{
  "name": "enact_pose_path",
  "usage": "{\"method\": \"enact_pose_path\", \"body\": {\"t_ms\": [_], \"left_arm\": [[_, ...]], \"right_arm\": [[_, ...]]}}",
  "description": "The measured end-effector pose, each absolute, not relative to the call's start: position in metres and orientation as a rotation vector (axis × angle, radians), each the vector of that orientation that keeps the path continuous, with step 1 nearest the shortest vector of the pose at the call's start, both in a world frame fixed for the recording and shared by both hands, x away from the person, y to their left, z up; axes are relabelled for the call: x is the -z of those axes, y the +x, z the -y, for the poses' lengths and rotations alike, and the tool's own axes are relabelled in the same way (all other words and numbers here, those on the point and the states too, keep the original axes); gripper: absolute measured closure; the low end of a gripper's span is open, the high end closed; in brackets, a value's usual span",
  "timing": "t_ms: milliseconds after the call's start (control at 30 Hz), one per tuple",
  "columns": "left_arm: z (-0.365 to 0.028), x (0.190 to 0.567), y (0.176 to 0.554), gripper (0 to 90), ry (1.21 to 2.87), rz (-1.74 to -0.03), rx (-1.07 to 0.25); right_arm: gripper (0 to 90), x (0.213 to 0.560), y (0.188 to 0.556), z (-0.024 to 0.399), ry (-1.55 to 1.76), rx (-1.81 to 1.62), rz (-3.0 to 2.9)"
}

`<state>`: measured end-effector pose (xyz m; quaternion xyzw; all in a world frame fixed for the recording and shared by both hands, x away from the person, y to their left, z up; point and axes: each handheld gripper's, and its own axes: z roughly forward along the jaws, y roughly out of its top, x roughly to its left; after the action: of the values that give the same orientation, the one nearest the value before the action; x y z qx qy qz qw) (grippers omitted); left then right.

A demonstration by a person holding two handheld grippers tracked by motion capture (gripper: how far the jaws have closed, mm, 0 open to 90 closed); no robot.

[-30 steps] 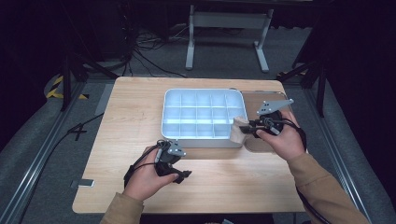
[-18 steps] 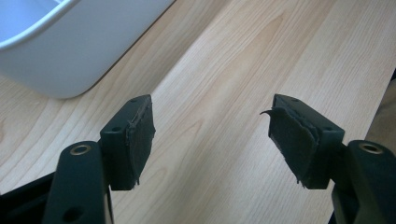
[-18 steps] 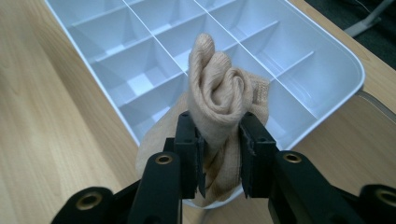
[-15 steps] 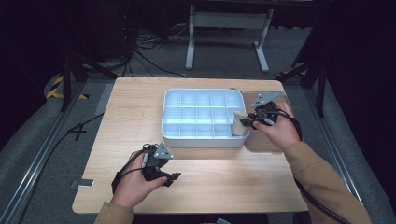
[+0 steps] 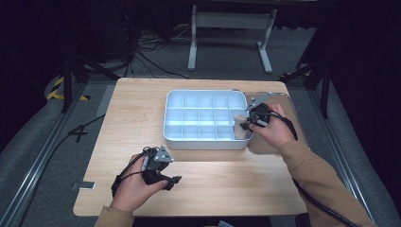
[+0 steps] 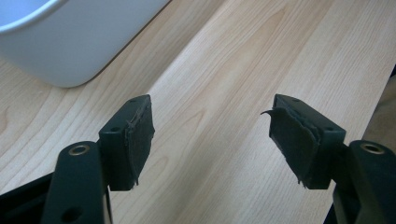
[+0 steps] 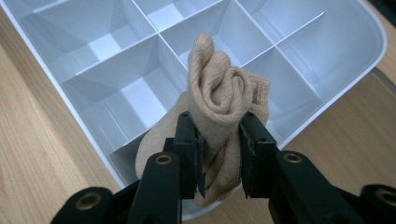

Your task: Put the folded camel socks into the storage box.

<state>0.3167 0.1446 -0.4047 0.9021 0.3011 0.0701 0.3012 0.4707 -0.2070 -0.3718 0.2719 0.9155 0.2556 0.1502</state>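
Right hand-held gripper (image 7: 217,154) clamped on rolled beige sock (image 7: 219,98) — directly over tray's (image 5: 203,141) near-right compartment; left hand-held gripper (image 6: 212,140) apart, empty.

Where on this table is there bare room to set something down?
Bare wood runs left of the white divided tray, out to the table edge, and along the front between the two hands. It is crowded at the tray's right end, where the right gripper holds a rolled beige sock.

the high view looks forward and down over the whole table (image 5: 198,189). each gripper view sits close behind its own jaws. all three share the white tray (image 5: 172,111) (image 6: 70,51) (image 7: 364,56).
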Motion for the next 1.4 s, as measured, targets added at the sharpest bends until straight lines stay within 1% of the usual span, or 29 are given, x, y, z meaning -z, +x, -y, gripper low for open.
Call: {"method": "enact_pose_path", "body": {"t_ms": [833, 1067, 1400], "left_arm": [[-0.139, 0.406, 0.32, 30.9, 2.403, -0.78, -0.17], [-0.139, 0.405, 0.32, 30.8, 2.404, -0.778, -0.169], [-0.141, 0.404, 0.32, 30.8, 2.405, -0.78, -0.172]], "right_arm": [[71.3, 0.41, 0.49, 0.179, 0.878, -0.339, -2.818], [70.9, 0.42, 0.497, 0.175, 0.905, -0.292, -2.846], [68.8, 0.42, 0.497, 0.175, 0.895, -0.303, -2.845]]}}
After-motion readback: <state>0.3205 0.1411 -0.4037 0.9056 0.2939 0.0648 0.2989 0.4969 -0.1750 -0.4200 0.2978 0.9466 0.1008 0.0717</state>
